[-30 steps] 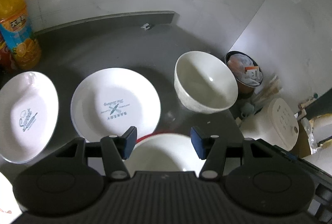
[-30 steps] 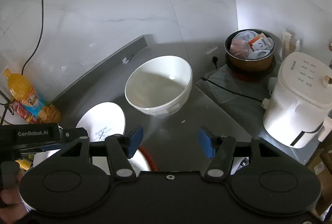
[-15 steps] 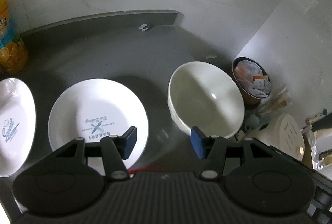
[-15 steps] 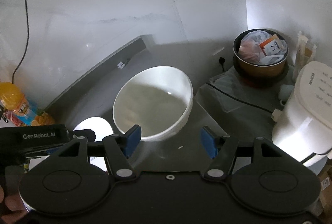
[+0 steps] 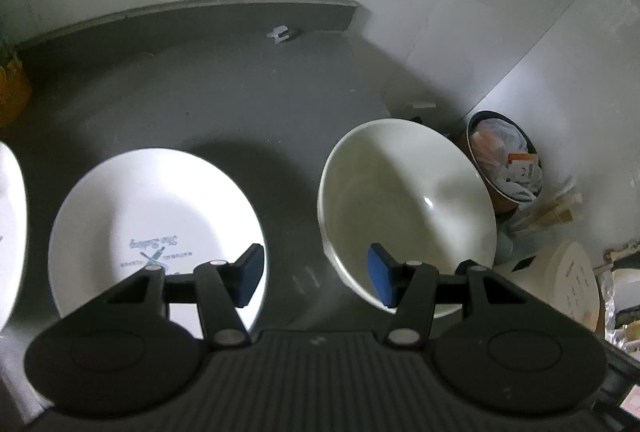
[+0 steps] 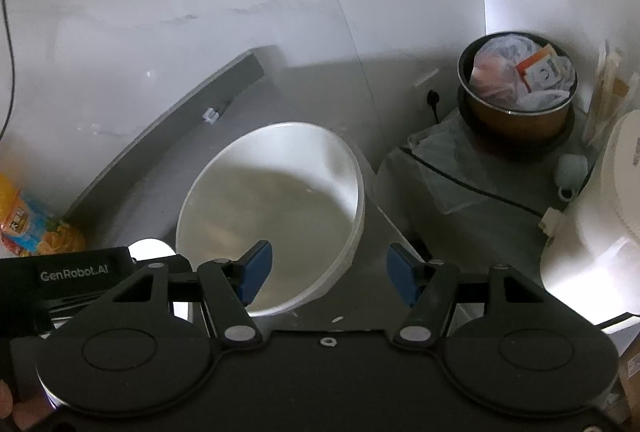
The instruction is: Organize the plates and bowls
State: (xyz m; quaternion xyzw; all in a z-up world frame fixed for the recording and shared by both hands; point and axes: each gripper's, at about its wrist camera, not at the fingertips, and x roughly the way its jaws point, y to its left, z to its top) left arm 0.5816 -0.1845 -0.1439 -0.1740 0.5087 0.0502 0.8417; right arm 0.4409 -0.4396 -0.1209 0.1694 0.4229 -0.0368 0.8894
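A deep white bowl (image 5: 408,207) stands on the dark grey counter, right of a white plate (image 5: 152,224) printed with a blue bakery logo. Another white plate (image 5: 10,232) shows at the left edge. My left gripper (image 5: 316,276) is open and hovers low over the gap between plate and bowl; its right pad overlaps the bowl's near rim. In the right wrist view the same bowl (image 6: 272,216) fills the centre. My right gripper (image 6: 328,278) is open, with the bowl's near right rim seen between its pads. Nothing is held.
A dark pot (image 6: 518,91) stuffed with bags and packets stands at the back right beside a white appliance (image 6: 600,232). A black cord (image 6: 472,187) crosses a glass sheet. An orange juice bottle (image 6: 28,224) stands at the left. White walls close in behind.
Both grippers have moved forward and down toward the bowl, which now looks larger. The red-rimmed bowl under the left gripper and most of the juice bottle have dropped out of the left view.
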